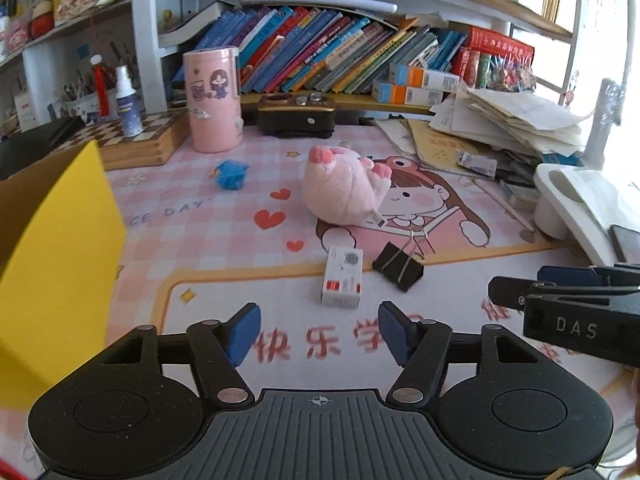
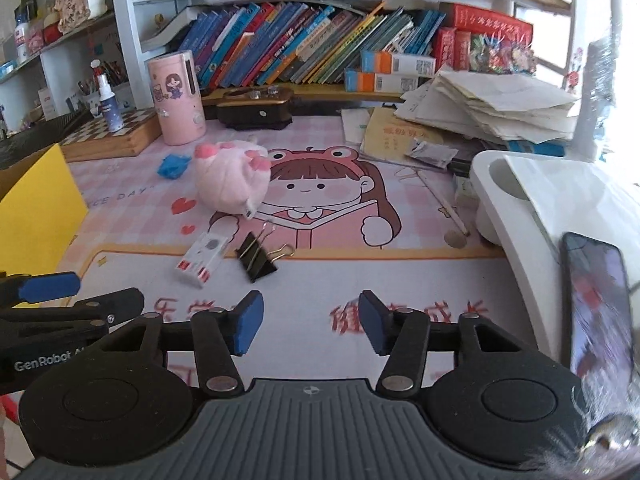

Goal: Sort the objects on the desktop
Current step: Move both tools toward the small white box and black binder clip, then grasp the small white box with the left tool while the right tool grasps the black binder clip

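Yellow cardboard, the wall of a box (image 1: 60,264), stands at the left edge of the desk mat (image 1: 224,280), a pink checked sheet printed with a cartoon girl. Behind it at the back left corner lies a wooden chessboard (image 1: 140,140) with a white spray bottle (image 1: 127,100) on it, and just beside that a pink cylindrical container (image 1: 216,100) stands upright. A small blue crumpled item (image 1: 231,175) lies on the mat in front of the container. Near the mat's middle a pink plush toy (image 1: 344,188) lies on its back, feet up. Nearer the front edge a small white box with red marks (image 1: 342,280) lies flat, and just to its right, close but apart, a black binder clip (image 1: 398,266). Loose papers (image 1: 512,120) are stacked at the back right corner, with a white stand (image 2: 516,208) and a phone (image 2: 596,300) at the right edge.

The left gripper (image 1: 318,334) hovers over the front edge, jaws about half open with nothing between them. The right gripper (image 2: 310,322) is alongside, likewise half open and empty.
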